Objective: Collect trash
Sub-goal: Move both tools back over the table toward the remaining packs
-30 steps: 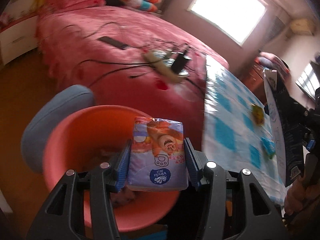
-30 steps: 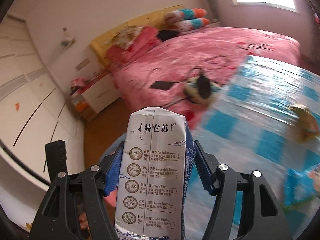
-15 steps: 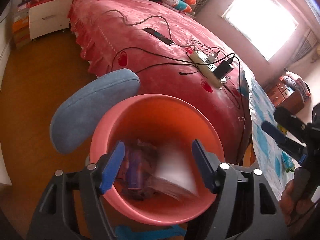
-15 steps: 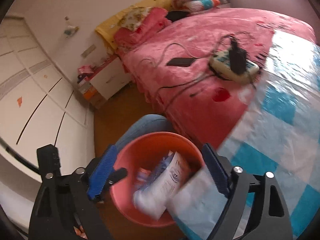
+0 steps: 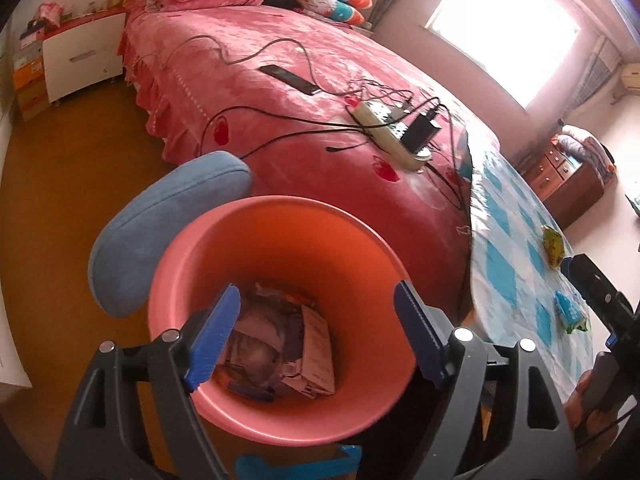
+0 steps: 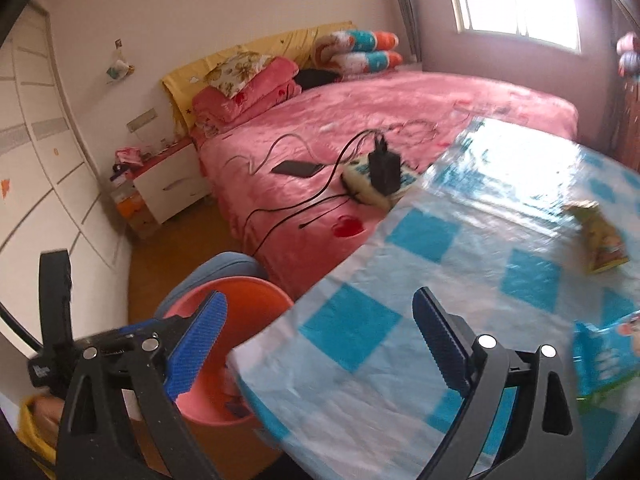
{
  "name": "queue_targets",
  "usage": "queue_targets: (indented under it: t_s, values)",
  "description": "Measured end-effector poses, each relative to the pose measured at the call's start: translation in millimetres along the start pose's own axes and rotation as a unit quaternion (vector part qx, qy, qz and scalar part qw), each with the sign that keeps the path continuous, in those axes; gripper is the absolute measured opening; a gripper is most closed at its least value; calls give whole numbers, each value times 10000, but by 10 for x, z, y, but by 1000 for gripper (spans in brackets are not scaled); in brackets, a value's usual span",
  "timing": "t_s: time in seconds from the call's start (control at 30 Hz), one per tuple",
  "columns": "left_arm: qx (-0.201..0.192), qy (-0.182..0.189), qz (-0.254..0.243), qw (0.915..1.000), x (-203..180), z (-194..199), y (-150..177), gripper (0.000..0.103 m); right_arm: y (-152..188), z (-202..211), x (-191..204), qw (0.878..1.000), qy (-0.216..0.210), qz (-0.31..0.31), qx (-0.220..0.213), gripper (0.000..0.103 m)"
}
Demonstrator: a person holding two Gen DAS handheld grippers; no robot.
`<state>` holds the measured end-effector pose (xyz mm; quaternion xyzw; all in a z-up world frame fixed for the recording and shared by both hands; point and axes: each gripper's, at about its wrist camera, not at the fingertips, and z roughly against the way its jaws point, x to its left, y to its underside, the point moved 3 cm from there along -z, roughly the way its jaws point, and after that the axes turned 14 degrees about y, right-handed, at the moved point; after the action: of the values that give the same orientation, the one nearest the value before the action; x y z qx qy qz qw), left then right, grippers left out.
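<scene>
Both grippers [image 5: 316, 336] [image 6: 320, 344] gape empty; blue cushion [image 5: 168, 228] touches pink bin [image 5: 280, 220].

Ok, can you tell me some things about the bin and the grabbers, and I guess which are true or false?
1. Both grabbers are holding trash. False: the left gripper and right gripper are open with nothing between their jaws.
2. The pink bin has trash inside. True.
3. The checked table has no wrappers on it. False: a yellow-green wrapper and a blue packet lie there.
4. A power strip lies on the bed. True.
</scene>
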<state>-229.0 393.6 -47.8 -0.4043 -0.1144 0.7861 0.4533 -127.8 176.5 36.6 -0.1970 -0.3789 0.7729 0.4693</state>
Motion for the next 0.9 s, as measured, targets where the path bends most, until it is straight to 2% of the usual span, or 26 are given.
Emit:
queue_targets:
  t_s: [0.17,0.9]
  values:
    - [67,71,-159,9998,-206,-37,14,81,36,123,-126,9995,168,85,-235,94]
    - [322,289,-885,9951,-1169,-166,115,82,148,460,-730,9978,364,-173,-524,95]
